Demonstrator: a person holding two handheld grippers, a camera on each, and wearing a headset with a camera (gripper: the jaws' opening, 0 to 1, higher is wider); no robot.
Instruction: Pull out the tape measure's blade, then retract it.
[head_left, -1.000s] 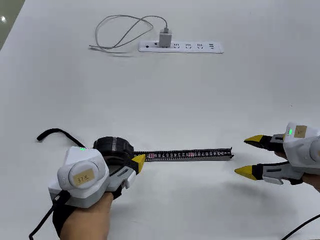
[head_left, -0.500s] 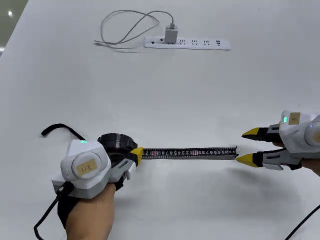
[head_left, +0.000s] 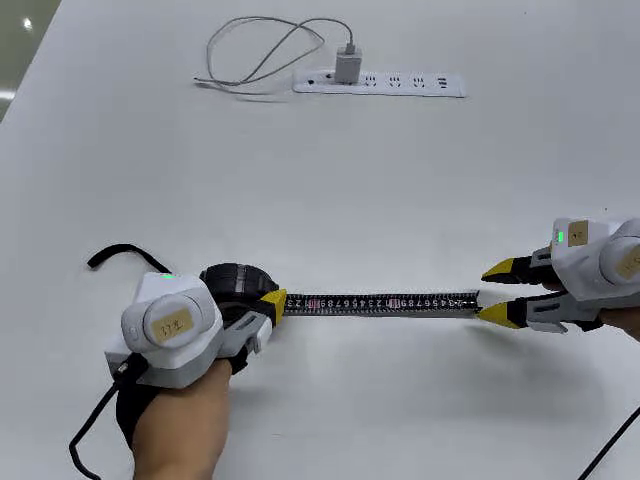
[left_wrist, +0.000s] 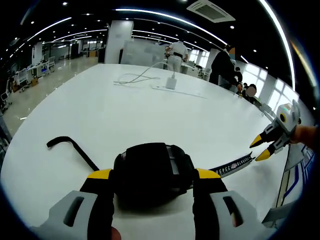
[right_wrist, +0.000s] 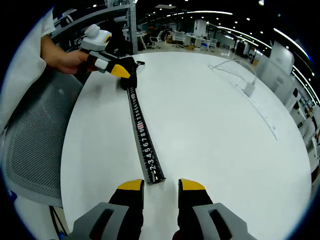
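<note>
left gripper (left_wrist: 154, 175) is clamped on the tape measure (head_left: 235, 285), one jaw on each side of the black case, holding it down on the table (head_left: 400, 180) toward the near edge, left of the middle. the blade (head_left: 380, 303) is already out some way and lies flat on the table. its long axis runs left to right, roughly parallel to the near edge, from the case straight toward the right gripper (head_left: 497, 292).

right gripper is open, jaws moderately apart, holding nothing. the blade's free end sits right at the mouth of those jaws. in the right gripper view it is a bit nearer one jaw than centred in the gap. can't tell if it touches a tip.

key relation: the blade end is directly ahead of the right gripper, in line with it, so that gripper is the nearer one. the left is busy anchoring the case. my guess is the next move is a small nudge forward and sideways to centre the end in the gap, then a close on it. risk: the thin flat blade slips out, or snaps back if let go.

the tape's black strap (head_left: 125, 258) trails off to the left of the case, out of the way. power strip (head_left: 385, 83) with a charger (head_left: 348, 68) and looped white cable (head_left: 260, 50) lies by the far edge, well apart. a mesh chair (right_wrist: 35, 150) stands off the near edge. nothing lies between gripper and blade.
</note>
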